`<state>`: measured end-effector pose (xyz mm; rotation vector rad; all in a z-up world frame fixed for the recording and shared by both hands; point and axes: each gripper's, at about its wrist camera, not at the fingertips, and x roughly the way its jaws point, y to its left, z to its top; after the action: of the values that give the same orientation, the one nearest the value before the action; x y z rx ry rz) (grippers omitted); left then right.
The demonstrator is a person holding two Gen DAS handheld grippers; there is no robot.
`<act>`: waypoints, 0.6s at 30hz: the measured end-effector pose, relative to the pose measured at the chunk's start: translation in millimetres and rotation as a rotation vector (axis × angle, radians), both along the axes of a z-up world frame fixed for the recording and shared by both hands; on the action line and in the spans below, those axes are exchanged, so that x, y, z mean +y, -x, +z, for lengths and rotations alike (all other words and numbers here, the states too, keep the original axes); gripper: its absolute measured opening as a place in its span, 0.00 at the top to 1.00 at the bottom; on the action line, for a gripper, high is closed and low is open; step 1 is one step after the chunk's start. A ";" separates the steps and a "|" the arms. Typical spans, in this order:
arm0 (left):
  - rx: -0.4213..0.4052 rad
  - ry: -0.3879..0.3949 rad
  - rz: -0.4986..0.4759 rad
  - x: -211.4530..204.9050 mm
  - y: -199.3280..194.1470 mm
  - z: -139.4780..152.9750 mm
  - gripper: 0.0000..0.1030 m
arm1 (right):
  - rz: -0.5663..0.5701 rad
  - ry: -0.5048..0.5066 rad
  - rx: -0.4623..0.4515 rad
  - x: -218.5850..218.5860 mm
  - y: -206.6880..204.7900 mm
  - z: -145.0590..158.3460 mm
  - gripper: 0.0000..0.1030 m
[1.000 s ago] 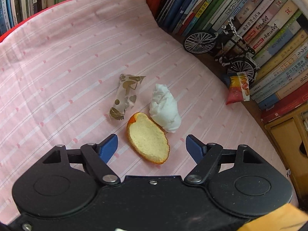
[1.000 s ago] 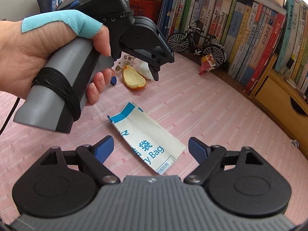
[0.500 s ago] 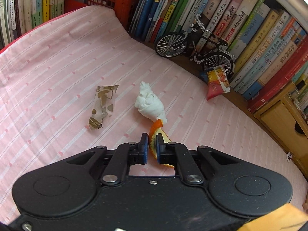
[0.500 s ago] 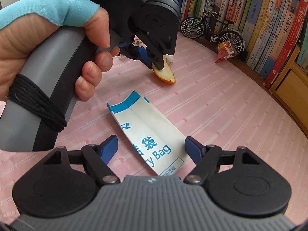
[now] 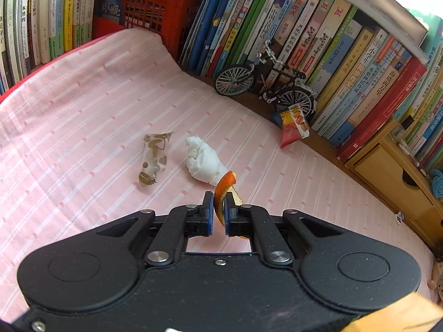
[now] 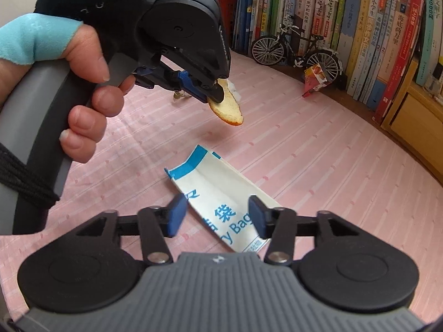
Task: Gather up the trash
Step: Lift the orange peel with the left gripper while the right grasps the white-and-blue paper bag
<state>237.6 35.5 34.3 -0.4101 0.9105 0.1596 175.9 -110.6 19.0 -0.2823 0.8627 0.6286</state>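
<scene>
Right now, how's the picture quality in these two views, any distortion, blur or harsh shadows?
Left wrist view: strong fisheye bend in the books, soft even daylight, orange peel sharp in the left gripper. Right wrist view: same curving at the edges, the nearby hand looms large, and the peel casts only a faint shadow on the pink cloth; no glare.
</scene>
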 end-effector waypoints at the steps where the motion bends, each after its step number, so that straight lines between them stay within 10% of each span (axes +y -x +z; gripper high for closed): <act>1: -0.007 -0.002 0.002 2.1 3.3 2.7 0.94 | 0.008 0.005 -0.014 1.1 -1.6 1.0 0.21; 11: -0.041 -0.005 0.044 31.8 48.1 17.8 0.94 | 0.127 0.109 0.048 19.4 -28.3 -19.3 0.13; 18: -0.026 0.012 0.088 44.9 72.3 18.8 0.94 | 0.093 0.079 0.079 16.8 -15.2 -16.7 0.38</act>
<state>165.4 80.5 53.2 -0.4627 0.8688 0.2292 191.1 -93.8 2.3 -0.3724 0.9557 0.6967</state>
